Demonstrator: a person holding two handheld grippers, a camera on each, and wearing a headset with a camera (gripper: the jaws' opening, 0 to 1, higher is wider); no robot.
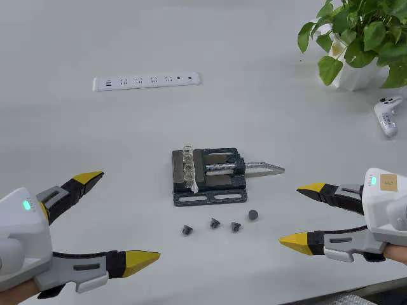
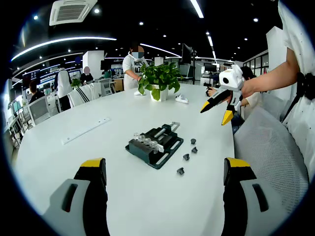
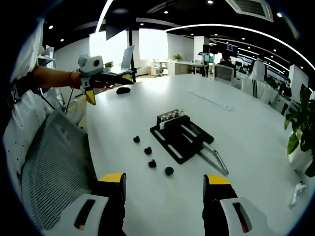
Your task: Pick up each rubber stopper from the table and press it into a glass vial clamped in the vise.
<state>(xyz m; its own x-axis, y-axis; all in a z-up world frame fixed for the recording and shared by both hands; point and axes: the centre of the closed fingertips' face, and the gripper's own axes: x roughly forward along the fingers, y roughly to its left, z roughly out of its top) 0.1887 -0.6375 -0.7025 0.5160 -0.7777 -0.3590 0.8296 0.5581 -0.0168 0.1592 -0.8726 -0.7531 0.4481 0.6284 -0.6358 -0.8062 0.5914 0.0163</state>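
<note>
A dark vise [image 1: 208,176] [image 2: 154,144] [image 3: 179,137] sits mid-table and clamps a row of clear glass vials [image 1: 189,168] [image 2: 145,141] [image 3: 171,116]. Several dark rubber stoppers [image 1: 215,223] [image 2: 186,157] [image 3: 152,163] lie on the table just in front of it; one [image 1: 253,215] lies a little apart to the right. My left gripper [image 1: 121,216] [image 2: 165,174] is open at the lower left, holding nothing. At the lower right my right gripper [image 1: 304,215] [image 3: 164,186] also stands open with nothing between its yellow tips.
A white power strip [image 1: 146,81] [image 2: 86,130] [image 3: 209,100] lies at the back. A potted plant [image 1: 362,38] [image 2: 159,81] and a white controller [image 1: 388,115] [image 3: 295,192] stand at the back right. A black mouse [image 3: 123,90] and people are farther off.
</note>
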